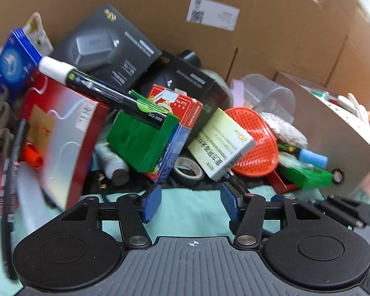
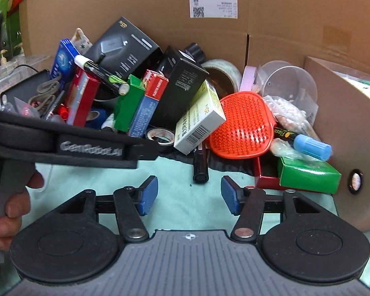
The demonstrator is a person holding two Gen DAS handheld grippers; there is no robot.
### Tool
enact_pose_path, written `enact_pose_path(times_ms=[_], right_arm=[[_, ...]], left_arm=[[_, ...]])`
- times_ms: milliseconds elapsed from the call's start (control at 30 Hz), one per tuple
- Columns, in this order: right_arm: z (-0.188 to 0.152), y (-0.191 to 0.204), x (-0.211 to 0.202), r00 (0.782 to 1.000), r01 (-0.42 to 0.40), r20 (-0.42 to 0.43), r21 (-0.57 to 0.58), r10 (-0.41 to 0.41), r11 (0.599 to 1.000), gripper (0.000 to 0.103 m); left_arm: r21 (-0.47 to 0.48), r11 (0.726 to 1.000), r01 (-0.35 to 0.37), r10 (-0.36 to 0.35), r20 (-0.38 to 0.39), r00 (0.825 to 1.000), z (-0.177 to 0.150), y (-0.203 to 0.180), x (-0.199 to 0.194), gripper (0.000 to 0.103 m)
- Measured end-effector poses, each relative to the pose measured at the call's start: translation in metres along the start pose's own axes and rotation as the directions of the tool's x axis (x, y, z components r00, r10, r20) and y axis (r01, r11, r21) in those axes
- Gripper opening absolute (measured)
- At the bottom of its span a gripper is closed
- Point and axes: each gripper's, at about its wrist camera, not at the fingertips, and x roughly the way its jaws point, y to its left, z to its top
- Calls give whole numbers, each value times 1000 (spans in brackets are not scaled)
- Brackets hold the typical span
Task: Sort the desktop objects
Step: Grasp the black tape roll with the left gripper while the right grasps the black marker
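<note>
A heap of desktop objects lies on a mint cloth (image 1: pixel 192 212) against a cardboard wall. In it are a green box (image 1: pixel 140 140), a black marker with a white cap (image 1: pixel 98 88), a red box (image 1: pixel 61 135), a white box (image 1: pixel 222 145), an orange bristle pad (image 1: pixel 256 143) and a tape roll (image 1: pixel 187 172). My left gripper (image 1: pixel 191 203) is open and empty, just short of the tape roll. My right gripper (image 2: pixel 190 194) is open and empty over the cloth, near a black pen (image 2: pixel 200 165). The orange pad (image 2: pixel 241 125) and white box (image 2: pixel 199 120) lie beyond it.
A brown cardboard tray (image 2: pixel 345 128) stands at the right with small items inside. A blue-capped marker (image 2: pixel 308 145) rests on a green box (image 2: pixel 308 175). Black boxes (image 2: pixel 180 83), a big tape roll (image 2: pixel 222 74) and a clear cup (image 2: pixel 288 81) sit behind. The left gripper's body (image 2: pixel 61 143) crosses the right view.
</note>
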Motion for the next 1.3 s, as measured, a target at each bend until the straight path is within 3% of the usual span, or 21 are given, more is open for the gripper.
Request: enact_pose_path(times_ms=[200,367,467,533,600,633,667,733,1100,1300], right_arm=[[0,-8,11,1000,-10,3,23,10,1000,51],[6,-14,22,999,-32,-9,43,33,999,45],[8,-14,26,999,-32,-10,47,32,998,44],[9,-15,29,1000,-26,-12,48,27,999,37],[9,-15,29,1000,-18,-11,51,19,999,19],[9,-16,29,1000,-20,-12,58,21,998,18],[8,-17,28,1000,-23,-13,65,24,998,18],[7,-16,24,1000,-23,-18,64,25,998,18],[-24,-14,-24,999,-28,-43,81,31,996,18],[-48,-17,-67,997,-24,-73,92,31,995,18]], left_arm=[[-98,995,24,-22,22,1000,5,4,12,64],[-128,992,-15,18,22,1000,9,10,28,40],[-151,988,-9,12,16,1000,14,15,35,38],[-136,991,-14,16,12,1000,16,12,40,39],[-125,992,-29,31,14,999,16,7,42,40],[-114,993,-42,43,13,999,16,5,43,28],[-106,992,-68,70,14,997,15,3,43,8],[-93,993,-74,75,15,997,12,2,42,3],[-40,999,3,-4,-45,999,-19,-9,-2,1],[66,996,67,-60,-100,993,-44,-25,-35,1]])
